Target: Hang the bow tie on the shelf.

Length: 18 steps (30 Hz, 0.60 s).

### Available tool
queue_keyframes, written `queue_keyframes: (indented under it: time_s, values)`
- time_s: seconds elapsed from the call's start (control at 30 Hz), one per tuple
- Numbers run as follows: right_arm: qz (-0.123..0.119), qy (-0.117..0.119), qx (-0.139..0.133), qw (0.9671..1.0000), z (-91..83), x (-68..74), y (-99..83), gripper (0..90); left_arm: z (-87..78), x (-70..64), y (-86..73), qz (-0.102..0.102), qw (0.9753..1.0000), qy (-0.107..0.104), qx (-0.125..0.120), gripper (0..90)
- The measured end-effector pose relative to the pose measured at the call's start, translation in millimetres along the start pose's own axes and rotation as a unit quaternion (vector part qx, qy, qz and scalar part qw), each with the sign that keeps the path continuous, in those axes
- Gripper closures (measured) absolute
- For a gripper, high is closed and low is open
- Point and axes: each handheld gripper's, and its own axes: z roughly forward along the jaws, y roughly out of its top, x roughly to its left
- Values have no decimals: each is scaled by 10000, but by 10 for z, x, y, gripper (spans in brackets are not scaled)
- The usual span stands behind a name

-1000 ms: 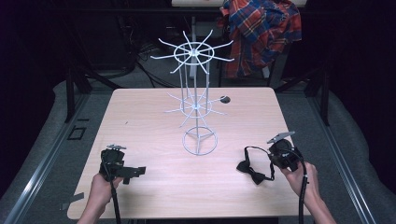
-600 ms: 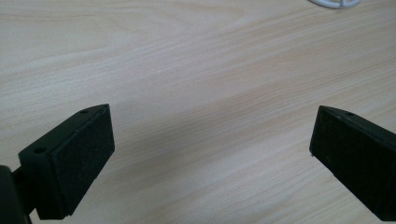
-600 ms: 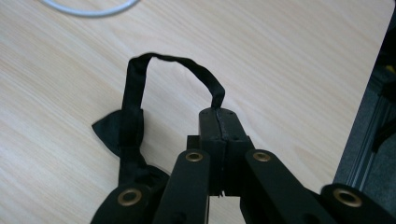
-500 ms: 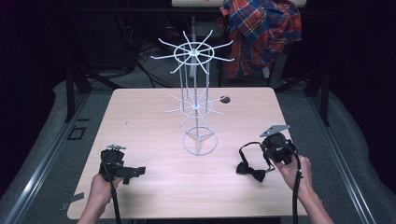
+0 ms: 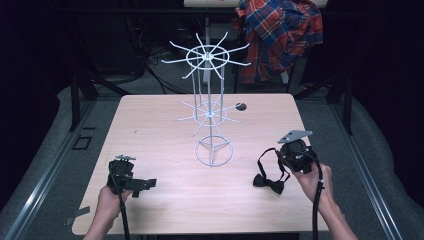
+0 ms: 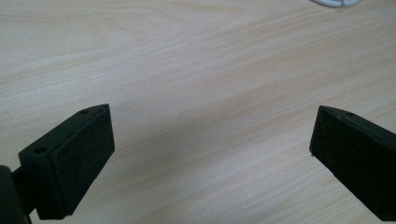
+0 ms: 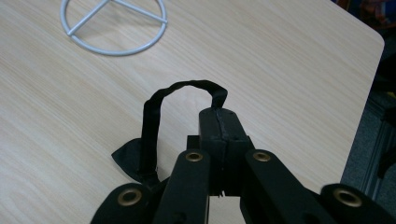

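my right gripper (image 7: 219, 122) has its jaws pressed together on the strap (image 7: 154, 105) of the bow tie (image 5: 268, 182); in the right gripper view the strap arcs up and left out of the closed tips, then drops to the bow, which lies on the table (image 5: 150, 125) just left of and below the jaws. from the high view the bow rests on the wood near the right front, just left of my right hand (image 5: 312, 175), with the strap looped up to the gripper (image 5: 292, 152).

my left gripper (image 6: 210, 154) is wide open, its two pads well apart over bare wood, holding nothing and touching nothing i can see. it sits at the near left of the table (image 5: 131, 180), well apart from the bow tie.

the white wire rack (image 5: 212, 100) stands mid-table between the two grippers, its ring base (image 7: 114, 25) just far-left of the bow tie.
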Motion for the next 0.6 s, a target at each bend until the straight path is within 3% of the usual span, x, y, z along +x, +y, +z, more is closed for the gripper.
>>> queue_keyframes:
  time_s: [0.37,0.6]
  values:
    - [-84,-16,-204,9998,-151,23,86,900,6,1,1,-4,10000,4,5,0]
    - [-144,-23,-289,9995,-144,50,166,900,0,4,-4,-25,10000,19,-12,0]
